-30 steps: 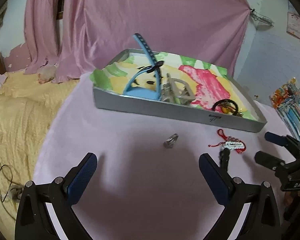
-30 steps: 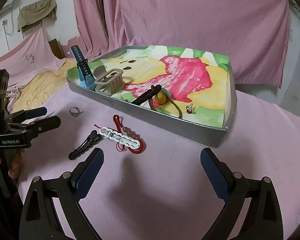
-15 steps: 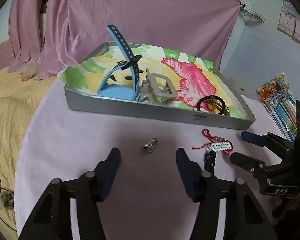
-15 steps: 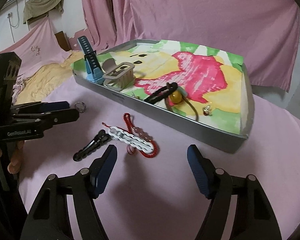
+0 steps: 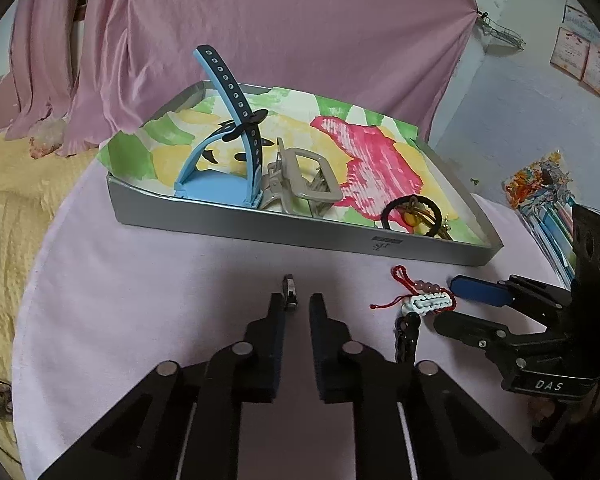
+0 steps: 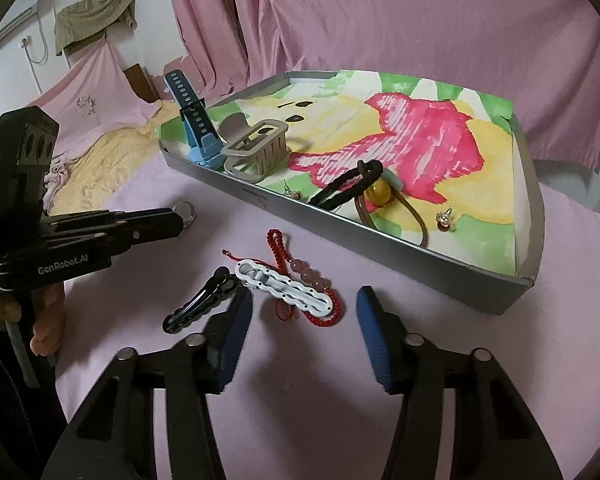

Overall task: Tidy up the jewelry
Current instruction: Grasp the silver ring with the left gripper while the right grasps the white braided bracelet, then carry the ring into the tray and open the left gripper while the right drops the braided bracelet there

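Now, your left gripper (image 5: pixel 297 308): fingers nearly closed around the ring (image 5: pixel 289 296), low on the cloth to lift it | right gripper (image 6: pixel 304 312): wide open, straddling the white clip (image 6: pixel 286 288) | destination: tray (image 5: pixel 300 234) just behind

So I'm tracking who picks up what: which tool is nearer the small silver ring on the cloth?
Left. The left tool has its tips right at the ring; the right tool sits by the red bracelet.

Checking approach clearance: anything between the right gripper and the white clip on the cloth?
Nothing visible. The right gripper is open, the white clip lies just ahead between its fingers, atop the red beaded bracelet; a black hair clip lies left.
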`<action>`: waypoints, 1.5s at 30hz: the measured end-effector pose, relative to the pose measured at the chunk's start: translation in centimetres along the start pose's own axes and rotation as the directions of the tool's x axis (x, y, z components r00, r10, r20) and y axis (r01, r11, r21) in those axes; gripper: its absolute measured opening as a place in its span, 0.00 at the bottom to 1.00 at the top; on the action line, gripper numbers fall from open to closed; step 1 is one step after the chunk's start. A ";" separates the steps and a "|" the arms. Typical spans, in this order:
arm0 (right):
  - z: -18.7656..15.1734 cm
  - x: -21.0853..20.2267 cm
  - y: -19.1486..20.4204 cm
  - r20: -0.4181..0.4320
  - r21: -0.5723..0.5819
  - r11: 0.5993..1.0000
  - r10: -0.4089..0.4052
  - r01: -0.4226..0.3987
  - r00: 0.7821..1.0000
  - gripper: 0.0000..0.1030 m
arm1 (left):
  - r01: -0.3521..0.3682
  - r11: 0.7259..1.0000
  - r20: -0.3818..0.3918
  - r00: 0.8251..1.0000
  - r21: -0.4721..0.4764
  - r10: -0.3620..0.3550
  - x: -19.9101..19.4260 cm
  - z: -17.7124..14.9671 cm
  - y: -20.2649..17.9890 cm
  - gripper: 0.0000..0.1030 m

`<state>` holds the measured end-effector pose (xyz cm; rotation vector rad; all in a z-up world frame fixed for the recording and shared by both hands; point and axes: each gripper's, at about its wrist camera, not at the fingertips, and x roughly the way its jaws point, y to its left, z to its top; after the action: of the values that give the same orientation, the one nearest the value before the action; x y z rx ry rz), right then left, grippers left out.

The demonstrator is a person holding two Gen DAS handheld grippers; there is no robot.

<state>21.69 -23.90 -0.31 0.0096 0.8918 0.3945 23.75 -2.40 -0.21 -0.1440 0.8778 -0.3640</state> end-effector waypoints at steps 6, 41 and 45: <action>0.0 -0.1 -0.3 0.001 0.016 1.000 0.014 -0.014 1.000 0.25 | 0.028 0.999 -0.006 1.000 -0.036 -0.028 0.3 0.0 0.5 0.06; -3.6 -3.2 0.1 -0.003 -0.005 0.999 -0.041 0.041 0.999 0.10 | 0.060 0.992 0.017 0.998 0.112 -0.062 -1.1 -2.4 -2.6 0.06; -3.2 -2.7 0.6 -0.010 -0.031 0.998 -0.052 0.052 0.999 0.13 | 0.052 0.993 0.010 0.999 0.111 -0.053 -1.0 -2.6 -2.5 0.06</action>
<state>17.58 -24.72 -0.20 -0.0444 0.8944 0.3599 20.54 -4.28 -0.40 -0.0673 0.8406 -0.4594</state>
